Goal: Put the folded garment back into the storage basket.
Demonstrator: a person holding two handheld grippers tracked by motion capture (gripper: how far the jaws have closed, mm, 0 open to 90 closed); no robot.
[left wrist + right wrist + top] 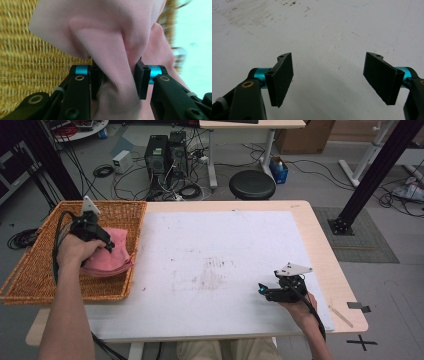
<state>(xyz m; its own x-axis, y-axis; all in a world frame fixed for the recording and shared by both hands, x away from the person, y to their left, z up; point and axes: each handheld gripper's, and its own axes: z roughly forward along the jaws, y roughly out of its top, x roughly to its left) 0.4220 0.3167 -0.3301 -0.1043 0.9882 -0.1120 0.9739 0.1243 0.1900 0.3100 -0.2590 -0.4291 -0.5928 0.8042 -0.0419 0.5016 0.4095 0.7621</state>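
Jaws of the left gripper point(117, 80) clamped on a fold of pink cloth point(107, 37), cloth inside the wicker basket point(35, 265) at the table's left, right gripper point(328, 77) wide open over the white mat point(225, 245), nothing between its pads.

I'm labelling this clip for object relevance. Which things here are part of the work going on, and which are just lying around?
In the job:
- pink cloth, bunched between the left gripper pads
- wicker basket under it
- right gripper, open over the white table

Lying about:
- black stool
- computer towers
- floor cables
- blue box
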